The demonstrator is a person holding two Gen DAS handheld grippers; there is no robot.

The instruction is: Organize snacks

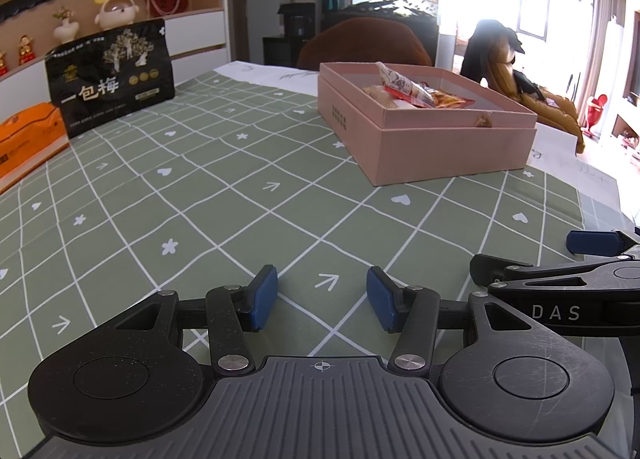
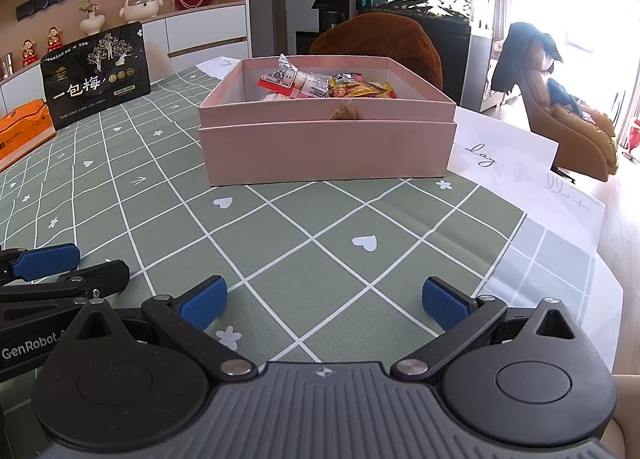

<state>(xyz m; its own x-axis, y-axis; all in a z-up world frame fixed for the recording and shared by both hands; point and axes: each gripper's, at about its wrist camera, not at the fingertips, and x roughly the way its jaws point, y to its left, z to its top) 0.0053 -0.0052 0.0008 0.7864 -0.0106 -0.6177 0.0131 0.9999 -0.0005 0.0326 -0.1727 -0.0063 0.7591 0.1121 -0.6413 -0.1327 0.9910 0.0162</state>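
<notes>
Currently both jaw pairs are held released and empty; beyond the right gripper (image 2: 324, 301), wrappers heaped above the pink cardboard box (image 2: 326, 151) rim may be snagged. The left gripper (image 1: 322, 297) stands beside it.

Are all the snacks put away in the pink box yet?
Some are: wrapped snacks already lie in the pink box. Nothing is in hand; the left tongs and right tongs are both open and empty. Left on the table: the black plum bag and the orange pack.

Both wrist views low, forward, sharing pink box (image 1: 424, 131) (image 2: 326, 131).
</notes>
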